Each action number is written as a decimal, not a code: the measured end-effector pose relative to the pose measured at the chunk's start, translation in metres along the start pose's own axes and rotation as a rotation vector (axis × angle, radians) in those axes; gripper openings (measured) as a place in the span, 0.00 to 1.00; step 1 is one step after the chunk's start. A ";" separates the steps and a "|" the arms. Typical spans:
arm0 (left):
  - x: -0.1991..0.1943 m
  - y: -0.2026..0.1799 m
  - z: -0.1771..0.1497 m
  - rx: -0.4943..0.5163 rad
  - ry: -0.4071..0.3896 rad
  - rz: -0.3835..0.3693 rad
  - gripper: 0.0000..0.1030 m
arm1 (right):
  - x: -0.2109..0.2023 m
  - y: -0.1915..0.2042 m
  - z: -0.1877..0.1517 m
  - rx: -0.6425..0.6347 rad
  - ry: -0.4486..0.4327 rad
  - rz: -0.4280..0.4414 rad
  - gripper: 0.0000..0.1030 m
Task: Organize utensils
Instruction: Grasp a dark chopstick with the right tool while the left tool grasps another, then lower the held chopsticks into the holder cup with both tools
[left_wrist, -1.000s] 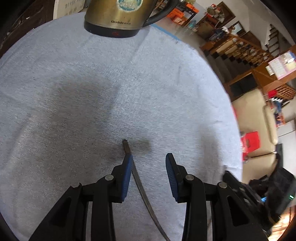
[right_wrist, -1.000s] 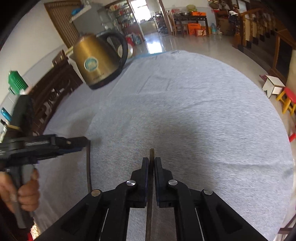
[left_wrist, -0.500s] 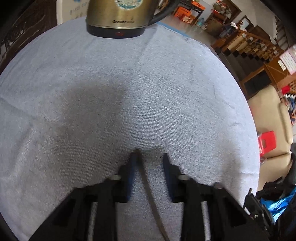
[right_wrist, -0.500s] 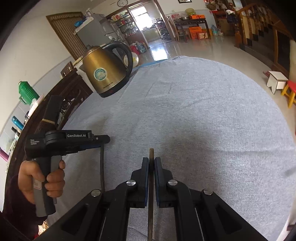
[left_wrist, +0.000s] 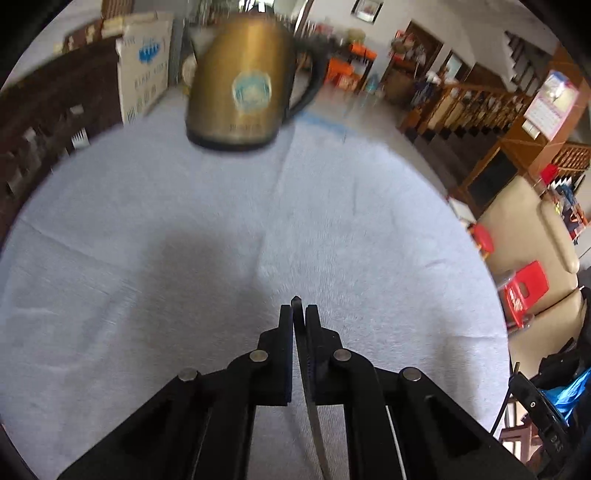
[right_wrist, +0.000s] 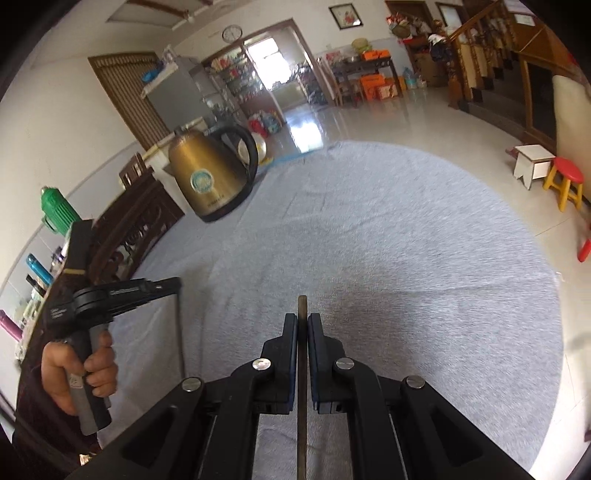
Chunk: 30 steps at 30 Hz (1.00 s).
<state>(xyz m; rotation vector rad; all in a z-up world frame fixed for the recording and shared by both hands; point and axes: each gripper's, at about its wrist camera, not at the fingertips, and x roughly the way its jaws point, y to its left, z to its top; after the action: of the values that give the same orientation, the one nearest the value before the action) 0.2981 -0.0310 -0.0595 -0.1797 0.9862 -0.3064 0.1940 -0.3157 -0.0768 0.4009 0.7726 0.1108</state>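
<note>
Right wrist view: right gripper (right_wrist: 302, 325) is pinching a thin utensil handle (right_wrist: 301, 387) running lengthwise down-frame; at lower left, left gripper (right_wrist: 173, 286) is clamping another utensil (right_wrist: 181, 332) hanging vertically — both over grey cloth (right_wrist: 406, 258).

A brass-toned electric kettle (right_wrist: 210, 181) stands at the far left of the round grey-clothed table (right_wrist: 424, 258), while the left gripper (right_wrist: 173, 284) hangs at near left and the right gripper (right_wrist: 302, 325) at near centre, each clamping a thin dark utensil (right_wrist: 302, 369).
</note>
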 end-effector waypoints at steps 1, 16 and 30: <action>-0.015 0.002 0.000 0.002 -0.035 -0.001 0.06 | -0.007 0.000 -0.002 0.005 -0.018 0.004 0.06; -0.166 0.038 -0.054 -0.016 -0.363 0.072 0.05 | -0.102 0.043 -0.037 -0.027 -0.255 0.011 0.06; -0.225 0.024 -0.109 0.012 -0.506 0.064 0.05 | -0.151 0.082 -0.061 -0.087 -0.344 0.042 0.06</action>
<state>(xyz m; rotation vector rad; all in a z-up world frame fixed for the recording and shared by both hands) 0.0953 0.0658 0.0519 -0.2017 0.4875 -0.1932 0.0479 -0.2577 0.0152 0.3415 0.4193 0.1106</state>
